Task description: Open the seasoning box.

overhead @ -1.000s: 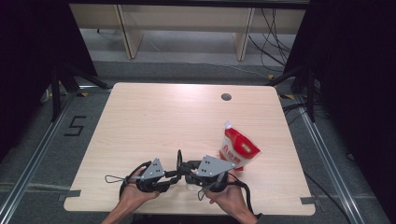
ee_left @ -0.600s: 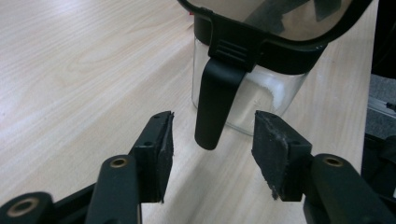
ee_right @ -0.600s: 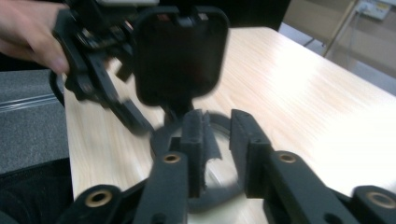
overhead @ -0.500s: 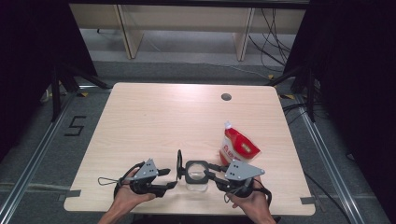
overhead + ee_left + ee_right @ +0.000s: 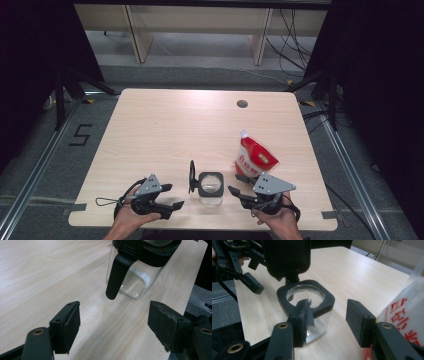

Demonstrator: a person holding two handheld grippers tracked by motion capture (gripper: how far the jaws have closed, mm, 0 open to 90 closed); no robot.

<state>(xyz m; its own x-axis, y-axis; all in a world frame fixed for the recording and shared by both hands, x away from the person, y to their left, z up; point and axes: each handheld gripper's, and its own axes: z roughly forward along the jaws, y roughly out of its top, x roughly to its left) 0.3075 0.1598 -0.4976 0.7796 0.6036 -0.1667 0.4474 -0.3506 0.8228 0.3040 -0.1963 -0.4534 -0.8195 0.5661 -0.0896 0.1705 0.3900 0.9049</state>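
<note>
Near the table's (image 5: 165,125) front edge, at 6 o'clock in the high view, a clear glass jar (image 5: 211,187) with a black square collar stands upright, its hinged lid (image 5: 191,176) swung open to the 9 o'clock side. Your left gripper (image 5: 170,206) sits at the jar's 8 o'clock, fingers apart and empty. Your right gripper (image 5: 240,192) sits at its 4 o'clock, fingers apart and empty. A red and white pouch (image 5: 254,158) lies at the jar's 2 o'clock.

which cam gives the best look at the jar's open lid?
Right gripper view: the glass jar shows its open mouth with the flipped-up lid behind. Left gripper view shows its body and latch; the high view shows it small, from above.
</note>
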